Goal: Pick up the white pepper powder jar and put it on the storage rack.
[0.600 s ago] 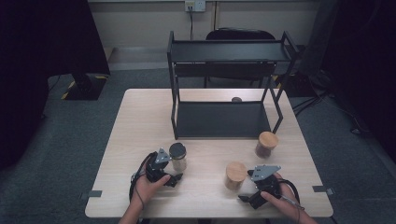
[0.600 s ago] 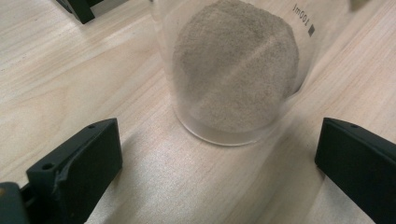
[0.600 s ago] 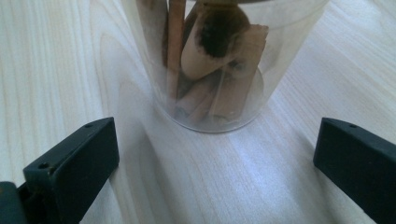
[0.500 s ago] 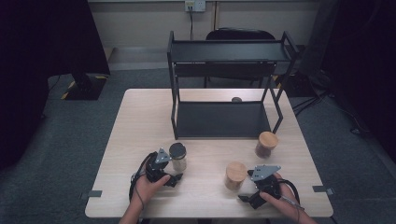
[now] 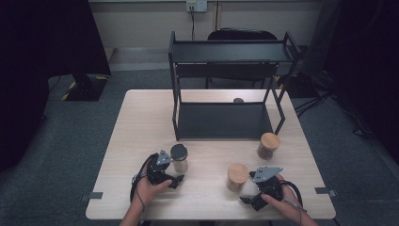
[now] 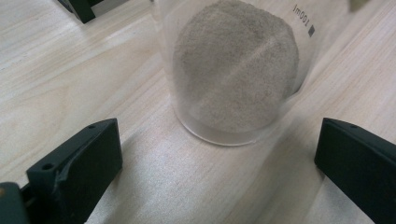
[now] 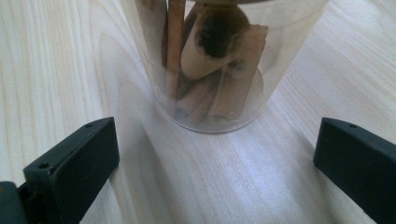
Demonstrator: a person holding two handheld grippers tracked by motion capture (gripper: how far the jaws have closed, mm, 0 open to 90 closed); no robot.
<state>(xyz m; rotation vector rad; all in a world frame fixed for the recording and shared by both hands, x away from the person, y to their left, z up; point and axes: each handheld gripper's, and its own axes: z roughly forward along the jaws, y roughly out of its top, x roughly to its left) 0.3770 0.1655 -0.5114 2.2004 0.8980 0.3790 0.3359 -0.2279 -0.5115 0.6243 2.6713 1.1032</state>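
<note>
Pale wood table (image 5: 141, 122) on grey carpet, three jars total: left gripper (image 5: 173, 178), jaws spread wide and gripping nothing, faces the black-lidded jar (image 5: 179, 157) of grey powder at its 12 o'clock; right gripper (image 5: 248, 200), likewise wide apart and unloaded, faces the cork-lidded jar (image 5: 236, 177) of cinnamon sticks at its 11. Second cork-lidded jar (image 5: 268, 145) sits farther off at 1 o'clock, contents unclear, with one black two-tier rack (image 5: 226, 120) beyond it and a chair (image 5: 242, 35) at the wall.

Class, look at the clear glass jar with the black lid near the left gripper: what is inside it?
The clear glass jar with the black lid holds a fine grey-beige powder, filling most of it. From above, the black lid covers the contents, so the top of the powder cannot be seen.
</note>
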